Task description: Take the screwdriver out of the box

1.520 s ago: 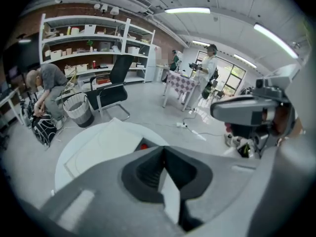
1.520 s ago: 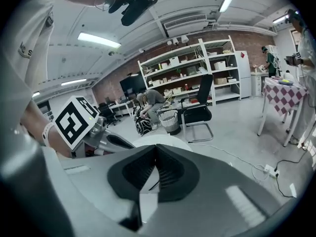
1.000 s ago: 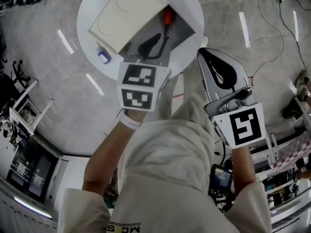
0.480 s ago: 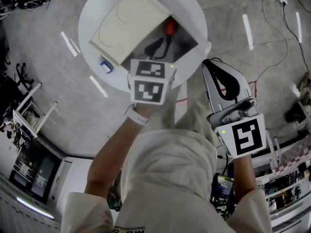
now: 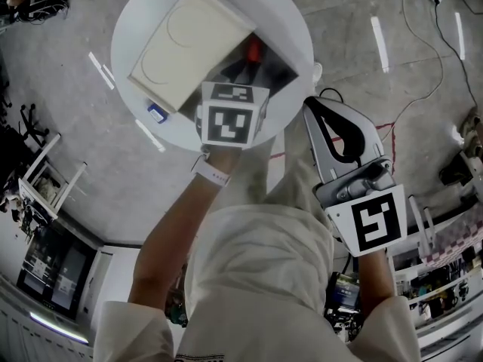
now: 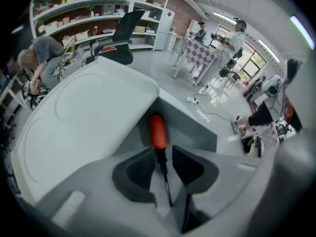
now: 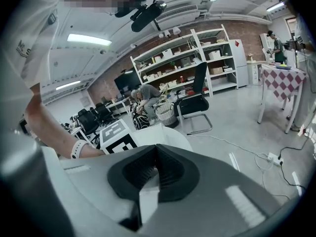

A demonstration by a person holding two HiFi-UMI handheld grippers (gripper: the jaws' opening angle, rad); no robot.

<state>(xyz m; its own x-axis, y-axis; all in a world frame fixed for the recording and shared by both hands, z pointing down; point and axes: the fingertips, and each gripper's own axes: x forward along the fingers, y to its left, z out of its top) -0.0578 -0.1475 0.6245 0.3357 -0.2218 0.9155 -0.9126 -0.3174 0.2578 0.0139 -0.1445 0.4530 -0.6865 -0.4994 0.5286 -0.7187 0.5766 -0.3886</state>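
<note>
A screwdriver with an orange-red handle (image 6: 158, 131) and a thin dark shaft lies in the grey box (image 6: 193, 126), beside the box's white lid (image 6: 84, 117). My left gripper (image 6: 162, 158) points steeply down into the box. Its jaws are opening, with the shaft between the pads and a gap on each side. In the head view the handle (image 5: 254, 49) shows just beyond the left gripper (image 5: 240, 72), whose marker cube hides most of the jaws. My right gripper (image 5: 318, 105) hangs off the table's near right edge, shut and empty, its pads meeting (image 7: 157, 149).
The box sits on a round white table (image 5: 290, 17). A small blue object (image 5: 157, 111) lies near the table's left edge. Cables (image 5: 423, 59) trail over the grey floor. An office chair (image 7: 195, 102), shelves and people are farther off.
My left gripper has gone down and forward into the box, over the screwdriver's shaft, and its jaws have spread. The right gripper has barely shifted.
</note>
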